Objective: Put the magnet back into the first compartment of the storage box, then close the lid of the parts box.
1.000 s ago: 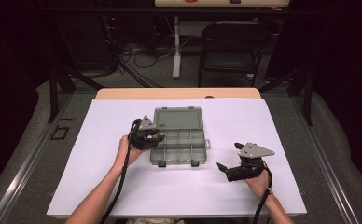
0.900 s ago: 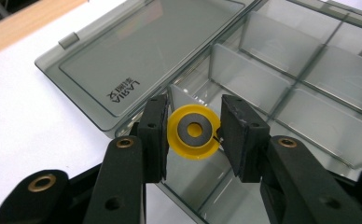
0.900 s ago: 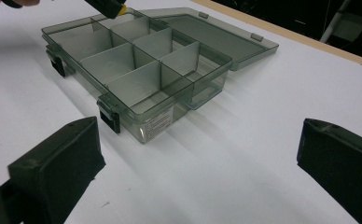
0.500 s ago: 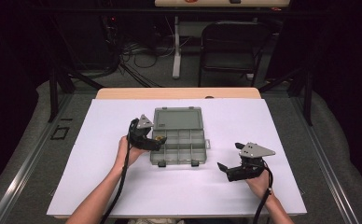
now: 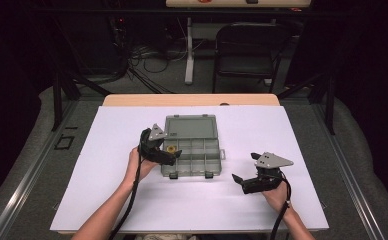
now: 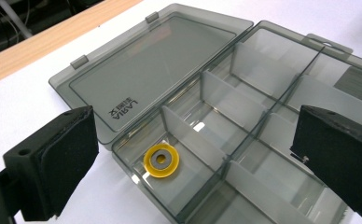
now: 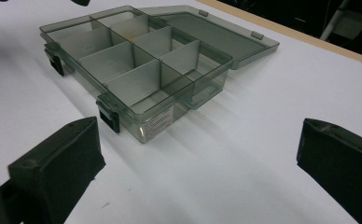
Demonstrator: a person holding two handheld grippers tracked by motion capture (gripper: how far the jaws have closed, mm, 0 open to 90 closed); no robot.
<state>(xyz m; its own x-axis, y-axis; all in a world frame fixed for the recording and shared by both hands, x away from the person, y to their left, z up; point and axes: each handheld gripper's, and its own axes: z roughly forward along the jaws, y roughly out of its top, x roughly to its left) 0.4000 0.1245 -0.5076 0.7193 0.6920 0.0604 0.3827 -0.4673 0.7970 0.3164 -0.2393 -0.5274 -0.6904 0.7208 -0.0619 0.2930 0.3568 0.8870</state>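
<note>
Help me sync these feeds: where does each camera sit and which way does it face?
High view: above the person's side, looking forward and down at organizer box; forearms, left gripper, right gripper.
Left gripper view: on that gripper, facing yellow ring; open jaws.
Right gripper view: faces the box's latches; open jaws.
All share the box.

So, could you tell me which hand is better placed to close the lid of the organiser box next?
Probably the left. The left gripper hovers open over the box beside its flat-lying lid; the right gripper rests apart on the table.
</note>
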